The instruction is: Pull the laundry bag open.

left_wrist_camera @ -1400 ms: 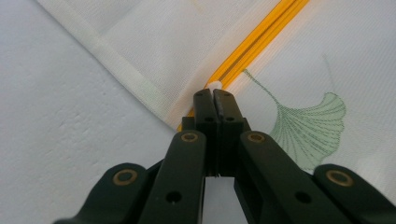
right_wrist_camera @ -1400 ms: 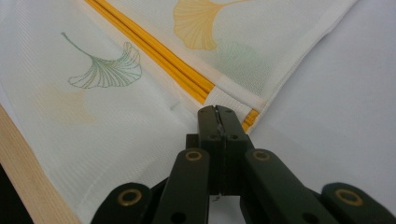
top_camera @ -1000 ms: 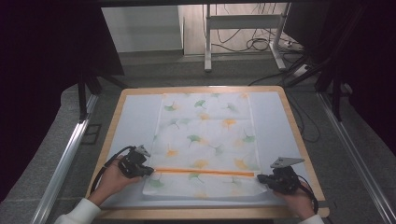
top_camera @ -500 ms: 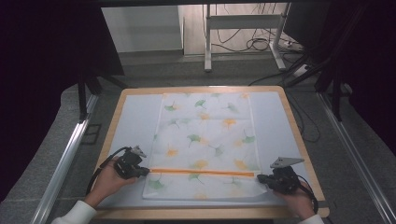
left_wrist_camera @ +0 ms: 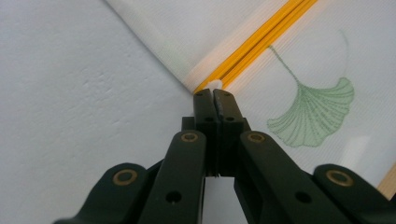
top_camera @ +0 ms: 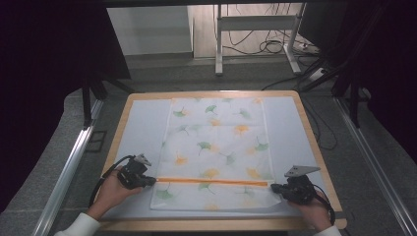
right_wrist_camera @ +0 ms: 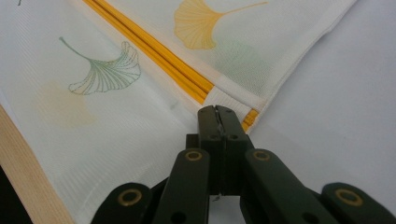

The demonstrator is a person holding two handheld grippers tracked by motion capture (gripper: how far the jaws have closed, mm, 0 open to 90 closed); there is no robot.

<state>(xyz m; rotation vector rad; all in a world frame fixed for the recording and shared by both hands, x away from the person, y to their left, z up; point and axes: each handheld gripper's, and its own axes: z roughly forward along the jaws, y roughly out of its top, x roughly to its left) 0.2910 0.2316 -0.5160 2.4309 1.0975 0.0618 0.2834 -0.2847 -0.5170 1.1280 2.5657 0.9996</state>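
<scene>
A white cloth (top_camera: 216,142) printed with green and orange ginkgo leaves lies flat on a white mat (top_camera: 142,128). Its near part is folded over along an orange stripe (top_camera: 211,181). My left gripper (top_camera: 153,181) sits at the stripe's left end. In the left gripper view its jaws (left_wrist_camera: 214,92) are shut, pinching the cloth's corner where the orange stripe (left_wrist_camera: 254,42) ends. My right gripper (top_camera: 273,188) sits at the stripe's right end. In the right gripper view it (right_wrist_camera: 217,108) is shut on the cloth's edge beside the orange stripe (right_wrist_camera: 154,60).
The mat covers a wooden table (top_camera: 147,94) with a raised rim; its near edge (right_wrist_camera: 28,168) lies close to my right gripper. Metal rails (top_camera: 69,167) run along both sides. A stand and cables (top_camera: 255,44) are on the floor beyond.
My left gripper has shifted slightly to the left, and the cloth's left corner has gone with it. The right gripper has stayed put.
</scene>
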